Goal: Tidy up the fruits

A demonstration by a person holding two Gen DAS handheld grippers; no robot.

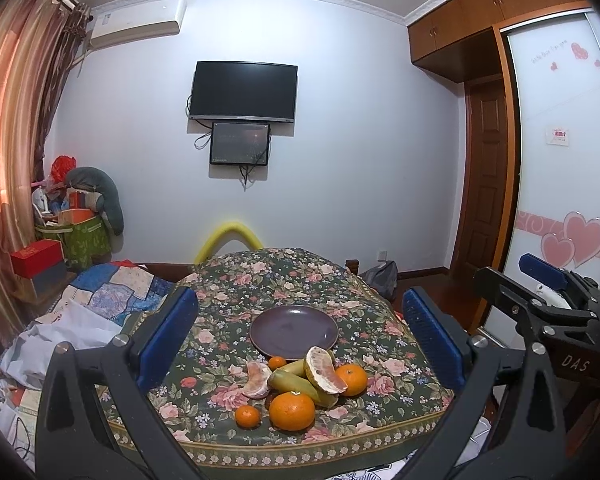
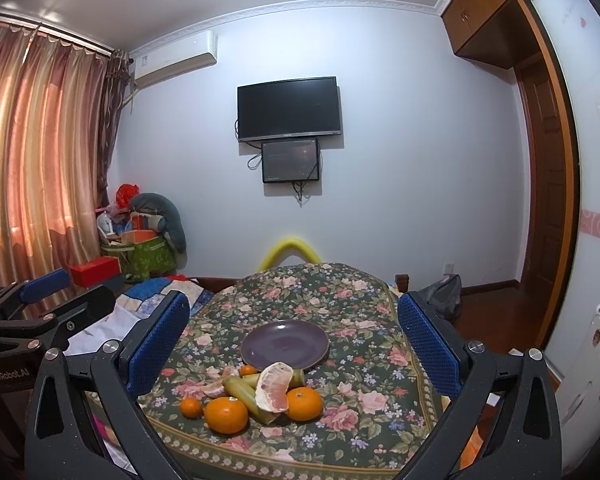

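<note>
An empty purple plate sits on a floral-cloth table. In front of it lies a fruit pile: a big orange, another orange, a small mandarin, bananas and two pomelo pieces. My left gripper is open and empty, held above the pile. My right gripper is open and empty too, beside it.
A quilt and white cloths lie left of the table. Boxes and a green bag stand by the curtain. The wardrobe and door are at the right. A TV hangs on the far wall.
</note>
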